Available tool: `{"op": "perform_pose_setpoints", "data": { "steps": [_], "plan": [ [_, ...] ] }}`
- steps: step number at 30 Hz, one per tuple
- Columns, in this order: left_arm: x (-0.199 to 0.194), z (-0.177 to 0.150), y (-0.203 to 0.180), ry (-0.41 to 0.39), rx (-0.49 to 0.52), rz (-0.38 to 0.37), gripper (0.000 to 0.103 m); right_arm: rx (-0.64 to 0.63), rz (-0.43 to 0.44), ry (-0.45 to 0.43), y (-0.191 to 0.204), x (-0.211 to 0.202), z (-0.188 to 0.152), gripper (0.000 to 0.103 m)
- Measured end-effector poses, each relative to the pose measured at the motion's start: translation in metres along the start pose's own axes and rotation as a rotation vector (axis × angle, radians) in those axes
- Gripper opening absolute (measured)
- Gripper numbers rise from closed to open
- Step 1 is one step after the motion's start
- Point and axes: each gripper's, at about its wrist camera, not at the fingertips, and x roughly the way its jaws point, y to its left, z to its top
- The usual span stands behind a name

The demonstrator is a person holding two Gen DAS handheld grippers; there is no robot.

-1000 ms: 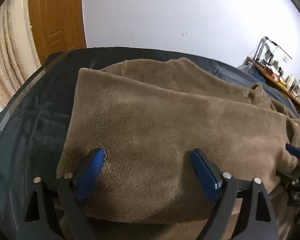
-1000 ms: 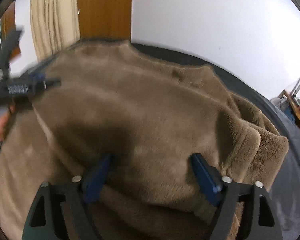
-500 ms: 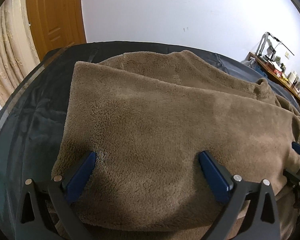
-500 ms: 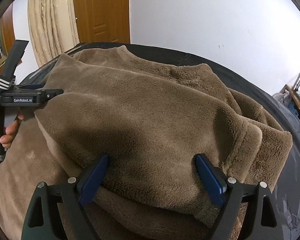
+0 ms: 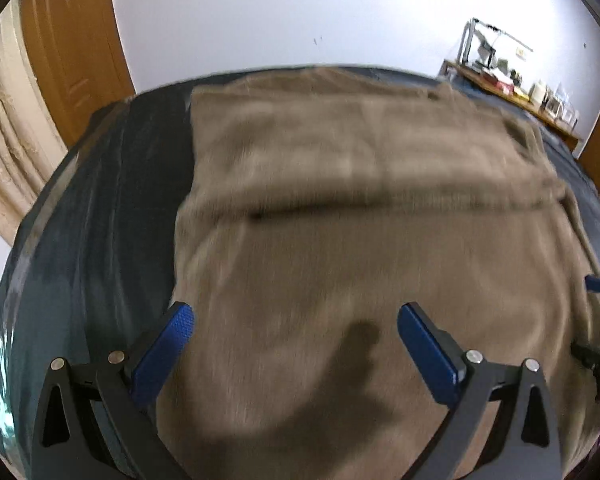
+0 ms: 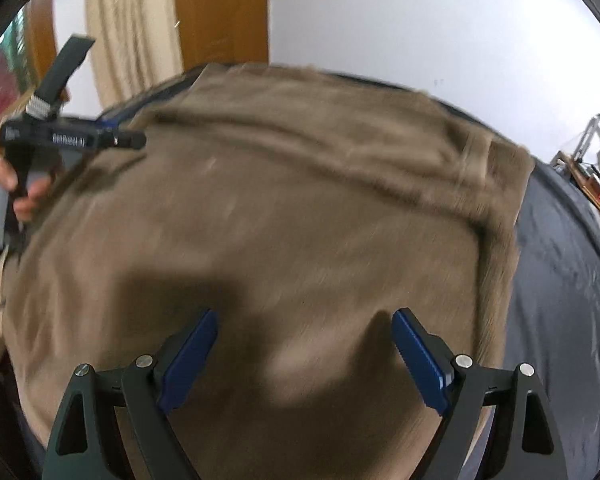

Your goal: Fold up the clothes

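The brown fleece garment (image 5: 360,240) lies spread on a dark-covered surface (image 5: 112,208) that may be a tabletop or a bed, with one part already folded over along a crease running across it. The left gripper (image 5: 296,336) hangs over its near left edge with jaws wide and nothing between the pads. The right gripper (image 6: 304,340) hangs over the near right part, jaws also wide, only pile beneath them.

The thick pile could spring back and let the folded layer slide or gape, since nothing pins it. If either gripper closes from here, it may catch one layer rather than both, dragging the fold askew. The right edge lies bunched in ridges, which could carry into the next fold.

Both views are smeared by motion, so seams, cuffs and the neckline are hard to pick out. The garment's nearest hem falls below both frames. In the right wrist view, a hand (image 6: 4,188) on the left gripper's handle is cut off at the edge.
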Motion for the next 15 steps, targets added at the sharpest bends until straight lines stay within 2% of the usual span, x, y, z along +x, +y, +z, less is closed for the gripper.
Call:
{"op": "perform_pose_setpoints", "data": {
  "steps": [4,10,15],
  "plan": [
    [0.001,-0.02,0.007,0.013,-0.021,0.003,0.102,0.046,0.017,0.004,-0.006,-0.012,-0.02,0.091],
    [-0.01,-0.033,0.017,0.002,-0.066,0.023,0.102,0.004,0.026,0.014,-0.012,-0.026,-0.046,0.094],
    [-0.038,-0.058,0.014,-0.054,-0.035,0.009,0.102,-0.008,-0.077,-0.051,0.001,-0.042,-0.061,0.094]
  ]
}}
